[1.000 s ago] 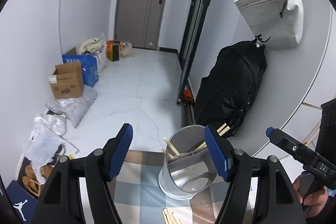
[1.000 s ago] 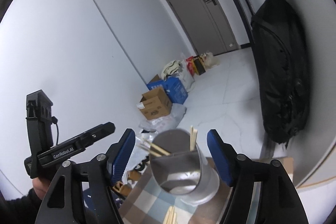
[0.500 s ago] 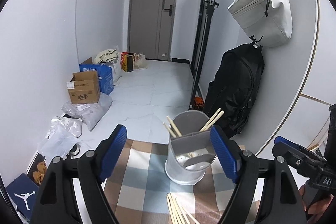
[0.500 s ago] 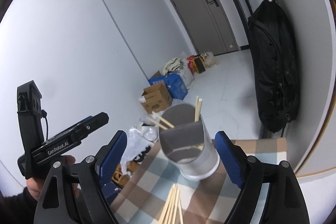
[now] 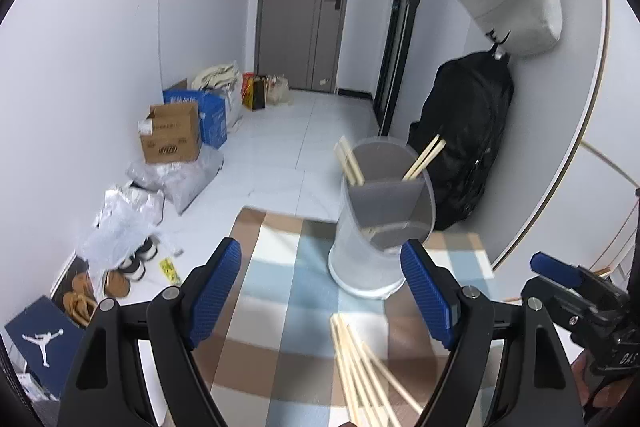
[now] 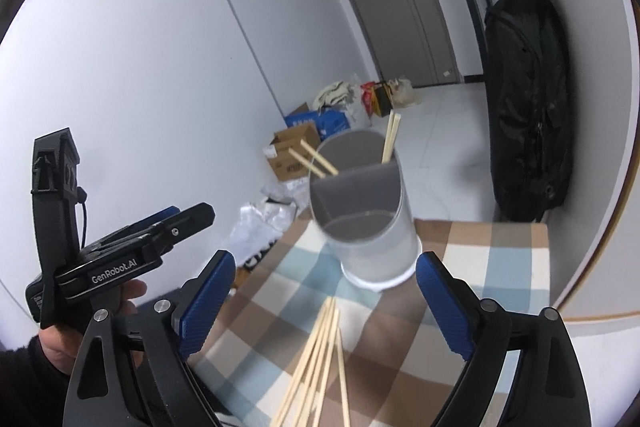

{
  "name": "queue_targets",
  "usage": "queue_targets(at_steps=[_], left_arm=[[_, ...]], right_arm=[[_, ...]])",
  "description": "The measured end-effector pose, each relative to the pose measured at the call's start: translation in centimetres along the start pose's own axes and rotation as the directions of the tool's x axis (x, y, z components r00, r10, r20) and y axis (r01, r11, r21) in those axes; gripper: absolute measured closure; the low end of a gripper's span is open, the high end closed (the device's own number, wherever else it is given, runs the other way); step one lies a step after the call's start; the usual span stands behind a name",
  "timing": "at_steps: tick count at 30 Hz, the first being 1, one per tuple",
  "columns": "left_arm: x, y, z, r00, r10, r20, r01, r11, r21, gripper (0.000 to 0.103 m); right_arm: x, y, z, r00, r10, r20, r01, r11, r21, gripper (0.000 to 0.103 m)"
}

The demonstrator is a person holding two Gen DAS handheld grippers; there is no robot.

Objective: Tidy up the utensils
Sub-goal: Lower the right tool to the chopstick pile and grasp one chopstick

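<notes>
Your left gripper [image 5: 320, 281] has its jaws spread wide with nothing between the blue pads; your right gripper [image 6: 325, 297] is likewise wide and empty, its jaws having just been opening further. Right below both, a loose bundle of wooden chopsticks [image 5: 362, 371] lies fanned on the checked tablecloth [image 5: 280, 307]. Just beyond it stands the translucent utensil holder [image 5: 380, 223], upright on the cloth, with two pairs of chopsticks leaning out of its divided top. Past the table edge you see a black backpack [image 5: 464, 147] against the wall and a cardboard box [image 5: 172, 133] on the floor.
</notes>
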State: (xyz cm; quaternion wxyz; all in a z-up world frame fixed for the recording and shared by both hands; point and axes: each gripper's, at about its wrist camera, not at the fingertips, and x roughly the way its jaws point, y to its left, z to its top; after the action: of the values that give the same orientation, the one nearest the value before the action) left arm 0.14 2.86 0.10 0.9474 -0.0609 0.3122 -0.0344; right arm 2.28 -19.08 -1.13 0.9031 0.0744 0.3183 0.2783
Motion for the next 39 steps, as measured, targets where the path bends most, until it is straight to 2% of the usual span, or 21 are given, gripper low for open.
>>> queue_targets(at_steps=[3,7,9,13,17,27,29,34,37,39], left_arm=[[0.7,0.9,-1.3,0.999,0.012,-0.031,-0.012,1.0,-0.017,0.024],[1.5,2.0,-2.3,0.998,0.026,-0.059,-0.027,0.999,-0.023,0.024],[1.9,2.6,-2.7,0.997,0.04,-0.07,-0.042,0.999,-0.025,0.024],[3.1,4.3,-3.2,0.99,0.017,-0.139,-0.03,0.995,-0.09,0.024],[3.4,5.4,-3.4,0.988,0.031,-0.153,-0.049,0.993,-0.109,0.024],[4.1,7.0,-3.6,0.982,0.04,-0.187,-0.066,0.989,-0.131,0.024],[4.2,7.3,-3.7,0.979,0.043,-0.198,-0.072,0.988,-0.14,0.024],[4.2,7.4,-3.7,0.978,0.037,-0.203,-0.068,0.987,-0.146,0.024],[4.1,7.5,-3.6,0.979,0.048,-0.198,-0.076,0.988,-0.136,0.024],[4.2,7.6,-3.5,0.979,0.047,-0.196,-0.076,0.988,-0.138,0.024]], right_arm=[[1.2,-0.1,-0.6,0.998,-0.011,-0.06,0.01,1.0,-0.005,0.011],[3.9,-0.1,-1.8,0.985,-0.02,-0.173,0.014,0.999,-0.034,0.012],[5.3,0.1,-2.7,0.972,-0.037,-0.233,0.022,0.998,-0.065,0.019],[9.0,0.4,-4.7,0.917,-0.093,-0.388,0.048,0.991,-0.124,0.043],[11.7,0.2,-6.5,0.87,-0.145,-0.471,0.063,0.981,-0.185,0.064],[15.4,1.4,-8.1,0.812,-0.227,-0.538,0.066,0.951,-0.301,0.073],[15.8,1.8,-8.1,0.81,-0.257,-0.527,0.079,0.938,-0.337,0.08],[16.7,2.5,-7.6,0.798,-0.296,-0.525,0.083,0.917,-0.391,0.08],[17.2,2.5,-7.2,0.795,-0.298,-0.528,0.088,0.918,-0.386,0.081],[17.3,2.5,-7.1,0.797,-0.287,-0.531,0.081,0.922,-0.378,0.084]])
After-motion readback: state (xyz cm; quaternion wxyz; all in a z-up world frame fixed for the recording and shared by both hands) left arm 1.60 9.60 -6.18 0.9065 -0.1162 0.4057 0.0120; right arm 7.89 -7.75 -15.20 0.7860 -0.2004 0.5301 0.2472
